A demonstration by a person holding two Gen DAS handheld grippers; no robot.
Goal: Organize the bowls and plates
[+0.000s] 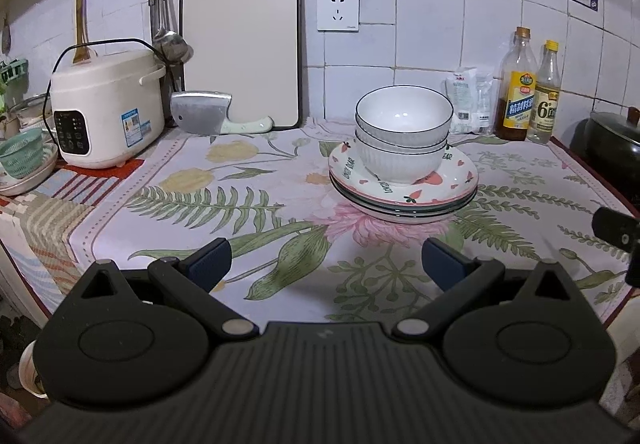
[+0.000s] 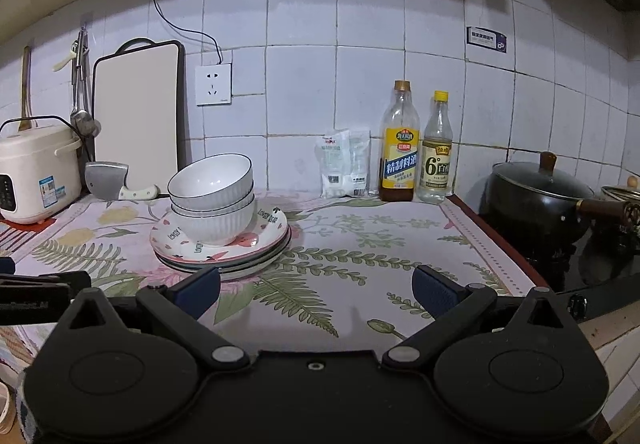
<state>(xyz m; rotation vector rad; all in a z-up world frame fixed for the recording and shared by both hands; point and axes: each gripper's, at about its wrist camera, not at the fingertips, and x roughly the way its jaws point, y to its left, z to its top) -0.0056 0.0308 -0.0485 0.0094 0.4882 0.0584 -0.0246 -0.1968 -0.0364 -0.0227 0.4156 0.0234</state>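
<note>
Looks near done: ribbed white bowls (image 1: 404,132) nested, sitting on the stacked plates (image 1: 404,190), one pile mid-bench (image 1: 200,212). Top bowl sits tilted; may need squaring. Left gripper (image 1: 326,264) and right gripper (image 2: 316,290) hover short of the pile, jaws open, empty. Cleaver (image 1: 208,118), sauce bottles (image 1: 516,92), pot (image 2: 540,200) all well apart; approach unobstructed.

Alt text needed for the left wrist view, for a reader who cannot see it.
The open left gripper hovers over a floral tablecloth, facing stacked white bowls on a pile of plates. A rice cooker, cleaver and cutting board stand left; two bottles stand right.
</note>
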